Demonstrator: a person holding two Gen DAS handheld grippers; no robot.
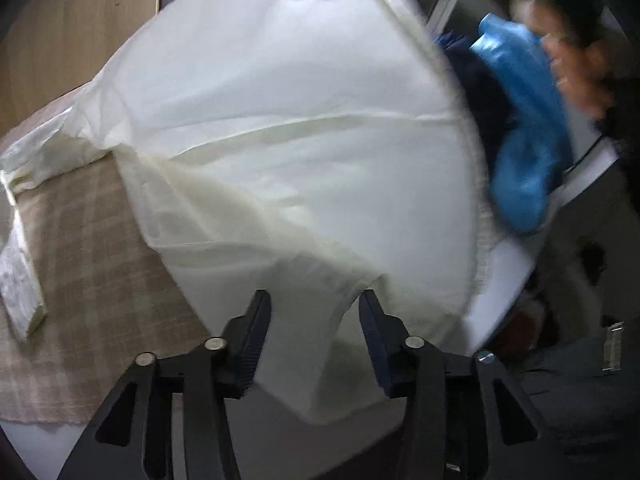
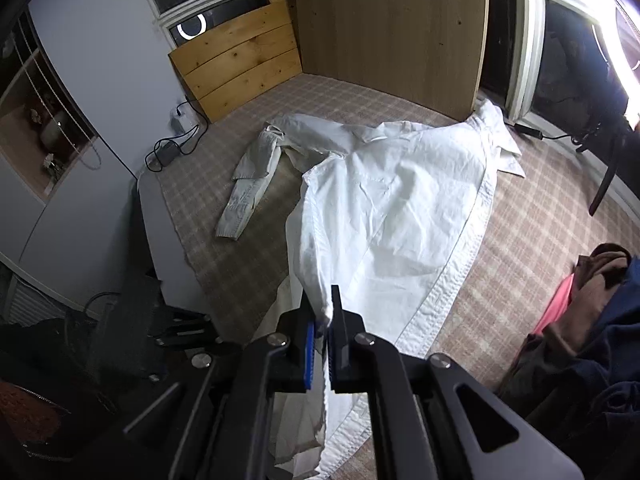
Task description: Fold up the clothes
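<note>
A white shirt (image 2: 392, 200) lies spread on the plaid cloth (image 2: 532, 232), one sleeve (image 2: 248, 188) stretched out to the left. My right gripper (image 2: 324, 308) is shut on the shirt's near left edge and holds it slightly lifted. In the left wrist view the shirt (image 1: 288, 128) fills the middle, blurred by motion. My left gripper (image 1: 316, 304) is open, its fingers on either side of the shirt's lower hem, which lies between them without being pinched. The sleeve (image 1: 24, 280) lies at the far left there.
A pile of dark and pink clothes (image 2: 592, 320) sits at the right. Wooden boards (image 2: 240, 64) and a panel (image 2: 392, 24) stand at the back. Cables and a charger (image 2: 172, 144) lie at the cloth's left edge. Blue fabric (image 1: 524, 120) shows beyond the shirt.
</note>
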